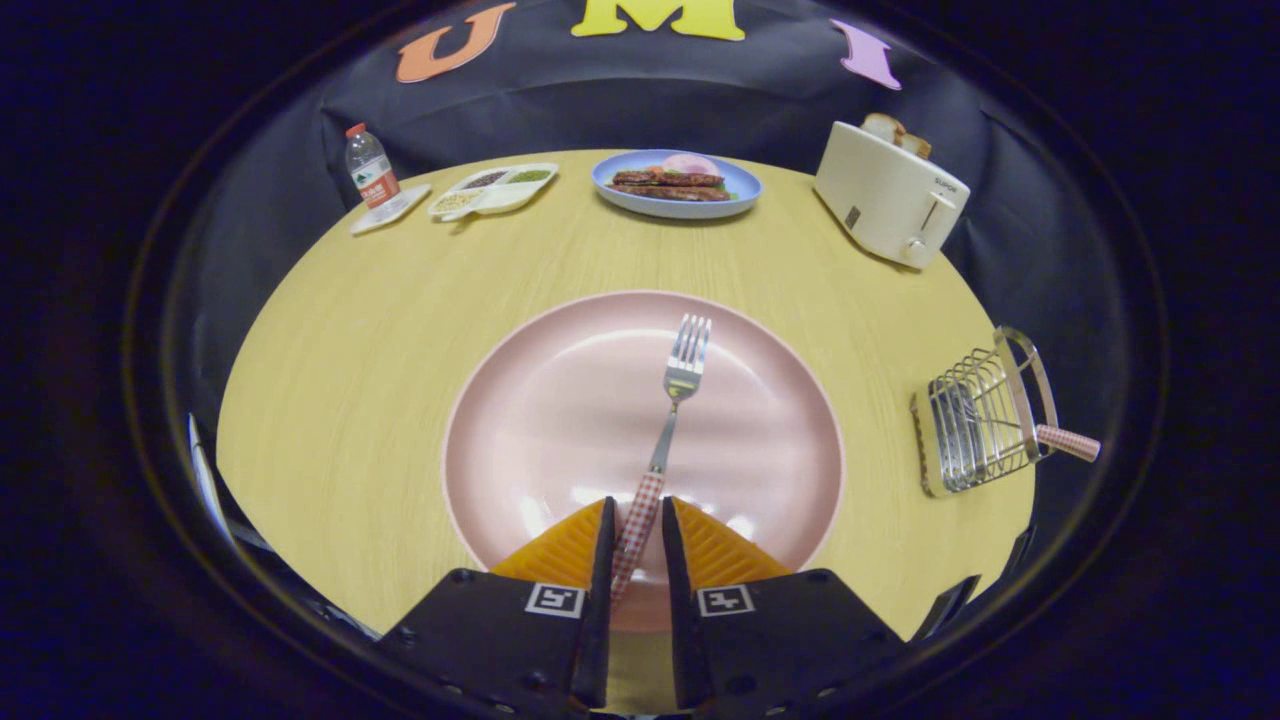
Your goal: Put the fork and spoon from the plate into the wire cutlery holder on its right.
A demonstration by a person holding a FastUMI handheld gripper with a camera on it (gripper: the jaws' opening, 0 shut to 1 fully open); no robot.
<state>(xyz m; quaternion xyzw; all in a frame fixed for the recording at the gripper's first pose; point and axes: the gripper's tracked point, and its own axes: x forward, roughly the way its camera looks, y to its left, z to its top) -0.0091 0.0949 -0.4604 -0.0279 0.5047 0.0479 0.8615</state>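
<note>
Fork (672, 420): we find it on the pink plate (540, 400), tines pointing away from us toward the far side of the table, metal shaft running back to a checked handle. The handle lies in the narrow gap between the two fingers of our gripper (636, 520). The jaws stand nearly together with the handle between them; we cannot tell whether both press on it.

Pink plate: a broad round plate at the near middle of the round wooden table (360, 330), under and just ahead of our fingers. Apart from the fork its surface looks bare.

Wire cutlery holder (985, 415): to the right of the plate, near the table's right edge, well apart from the fork. A checked handle like the fork's sticks out of it to the right; we take it for the spoon (1068, 441), though its bowl is too hidden among the wires for us to be sure.

Far side of the table, beyond the plate, from left to right: a small water bottle (368, 166) with a red cap, standing upright; a flat white card or coaster (392, 210) just beside it; a white divided tray (494, 189) holding small portions; a blue plate (676, 186) with food; a cream toaster (888, 195) with slices of bread rising out of its top.
</note>
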